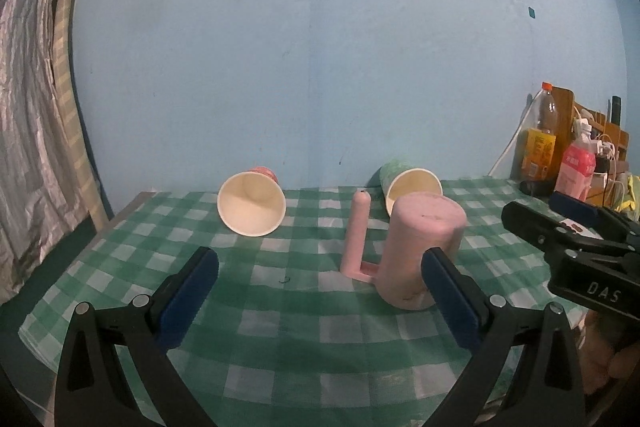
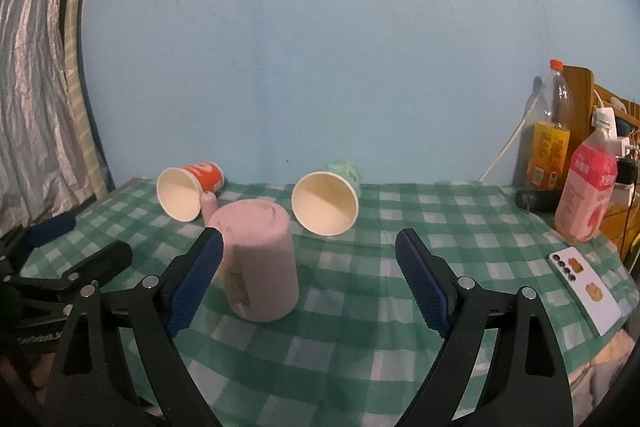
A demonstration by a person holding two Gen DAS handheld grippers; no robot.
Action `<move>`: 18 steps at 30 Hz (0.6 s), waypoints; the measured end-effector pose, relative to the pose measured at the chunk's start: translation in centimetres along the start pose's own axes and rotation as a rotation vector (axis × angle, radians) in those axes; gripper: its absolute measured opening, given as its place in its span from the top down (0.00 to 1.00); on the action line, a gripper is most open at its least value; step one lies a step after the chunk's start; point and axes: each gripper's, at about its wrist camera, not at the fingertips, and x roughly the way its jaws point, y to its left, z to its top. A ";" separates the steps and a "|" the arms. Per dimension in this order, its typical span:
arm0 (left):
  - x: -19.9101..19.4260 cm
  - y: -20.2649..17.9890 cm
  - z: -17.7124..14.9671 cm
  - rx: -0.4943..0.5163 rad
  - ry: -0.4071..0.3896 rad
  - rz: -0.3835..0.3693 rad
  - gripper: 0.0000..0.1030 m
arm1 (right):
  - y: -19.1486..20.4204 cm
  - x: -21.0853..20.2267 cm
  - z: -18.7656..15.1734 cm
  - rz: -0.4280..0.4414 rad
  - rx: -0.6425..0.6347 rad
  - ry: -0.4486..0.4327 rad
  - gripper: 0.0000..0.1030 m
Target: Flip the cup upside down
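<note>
Pink cup [image 2: 260, 259] looks rigid & light, so grip mid-wall; left claw [image 1: 320, 303] & right claw [image 2: 310, 283] both wide open, empty.

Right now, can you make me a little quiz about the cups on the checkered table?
1. True or false: the pink cup stands with its closed bottom facing up.
2. How many paper cups lie on their sides on the tablecloth? A) one B) two C) three
3. Fill in: the paper cup with the orange outside lies to the ___ of the green paper cup in the right wrist view.

Key: 1 true. 2 B. 3 left. Both the left gripper and the right gripper are open and hold nothing.
</note>
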 end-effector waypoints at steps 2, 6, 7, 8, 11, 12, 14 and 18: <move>-0.1 0.0 0.0 -0.003 -0.003 0.001 0.00 | -0.1 0.1 -0.1 0.002 0.005 0.007 0.16; -0.1 0.1 -0.1 0.001 -0.002 0.006 0.00 | 0.0 0.3 -0.2 0.006 0.007 0.018 0.16; -0.1 0.1 -0.1 -0.001 0.001 0.005 0.00 | 0.0 0.3 -0.2 0.006 0.008 0.021 0.16; -0.1 0.0 -0.1 0.000 0.003 0.003 0.00 | 0.0 0.4 -0.3 0.008 0.008 0.024 0.16; 0.0 0.2 -0.1 -0.013 0.014 -0.006 0.00 | -0.1 0.6 -0.3 0.012 0.012 0.034 0.16; 0.0 0.3 -0.2 -0.015 0.018 -0.009 0.00 | -0.1 0.7 -0.3 0.012 0.013 0.035 0.16; 0.1 0.3 -0.2 -0.013 0.022 -0.004 0.00 | -0.1 0.8 -0.4 0.014 0.015 0.040 0.16; 0.3 0.2 -0.3 -0.015 0.031 -0.005 0.00 | 0.0 0.9 -0.5 0.016 0.012 0.049 0.16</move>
